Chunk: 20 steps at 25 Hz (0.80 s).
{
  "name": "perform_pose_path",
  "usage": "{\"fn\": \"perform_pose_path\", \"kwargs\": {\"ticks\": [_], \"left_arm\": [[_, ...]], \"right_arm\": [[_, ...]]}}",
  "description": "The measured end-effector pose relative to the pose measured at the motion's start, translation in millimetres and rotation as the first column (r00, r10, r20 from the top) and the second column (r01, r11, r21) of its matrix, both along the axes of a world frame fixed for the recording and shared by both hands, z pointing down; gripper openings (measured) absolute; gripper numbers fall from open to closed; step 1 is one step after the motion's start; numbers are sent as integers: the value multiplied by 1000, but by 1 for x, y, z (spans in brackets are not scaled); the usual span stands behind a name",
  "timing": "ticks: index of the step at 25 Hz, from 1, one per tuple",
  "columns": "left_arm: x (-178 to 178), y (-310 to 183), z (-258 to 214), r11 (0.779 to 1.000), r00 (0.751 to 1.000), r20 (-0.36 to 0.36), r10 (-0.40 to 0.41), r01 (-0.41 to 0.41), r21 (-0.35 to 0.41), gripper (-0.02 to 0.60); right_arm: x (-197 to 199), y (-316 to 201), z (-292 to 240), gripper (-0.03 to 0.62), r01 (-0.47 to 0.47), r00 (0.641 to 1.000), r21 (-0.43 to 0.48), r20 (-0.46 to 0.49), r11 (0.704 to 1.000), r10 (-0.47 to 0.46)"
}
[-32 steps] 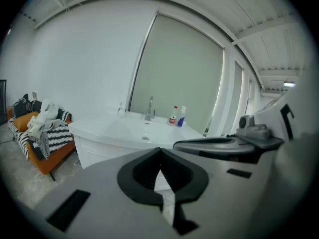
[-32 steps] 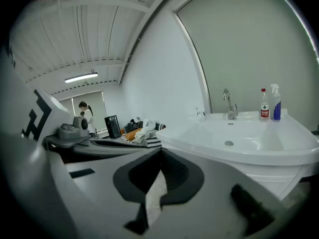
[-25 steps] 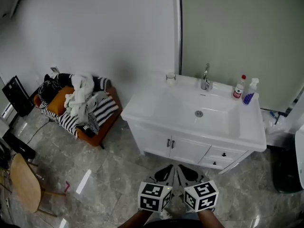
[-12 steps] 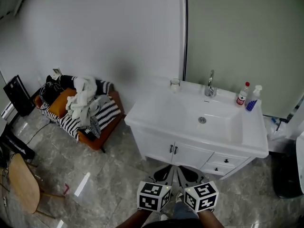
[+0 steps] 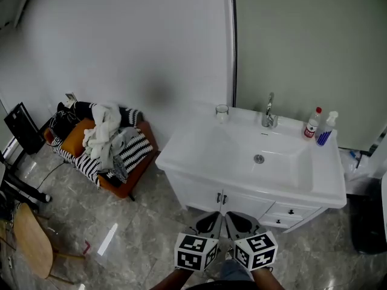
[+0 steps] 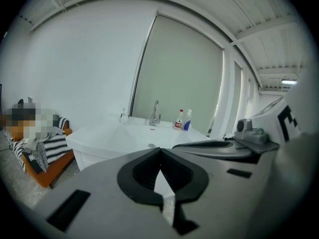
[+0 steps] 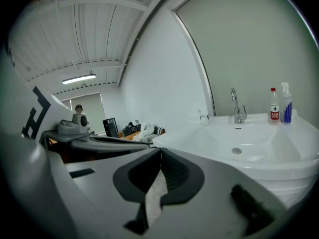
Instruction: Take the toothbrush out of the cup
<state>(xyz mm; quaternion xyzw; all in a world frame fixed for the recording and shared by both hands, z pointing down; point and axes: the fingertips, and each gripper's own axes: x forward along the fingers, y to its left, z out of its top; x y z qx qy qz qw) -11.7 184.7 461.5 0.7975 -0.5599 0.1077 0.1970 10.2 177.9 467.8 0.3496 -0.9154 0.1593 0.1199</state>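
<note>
My left gripper (image 5: pixel 210 221) and right gripper (image 5: pixel 240 221) hang side by side above the tiled floor (image 5: pixel 139 234), well short of the white vanity (image 5: pixel 242 192). Each pair of fingers is pressed together on nothing. The glass cup (image 5: pixel 222 112) stands at the back of the worktop (image 5: pixel 181 148), just left of the faucet (image 5: pixel 268 115). A thin stem above its rim in the right gripper view I take to be the toothbrush (image 7: pixel 200 113). I judge the task not yet begun: approach, grasp and lift-out all remain.
</note>
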Motion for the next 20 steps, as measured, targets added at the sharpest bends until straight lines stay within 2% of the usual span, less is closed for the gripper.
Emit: {"fn": "perform_pose_path", "kwargs": {"ticks": [10,20], "left_arm": [[-3,-60,10,999,1000,9,-24,25,-36,9],[6,-121,12,996,997,47,-63,66,-64,9]], "right_arm": [[-2,-62,10,12,22,1000,-33,7,999,-22],[2,-124,10,12,68,997,-54,49,996,-65]]}}
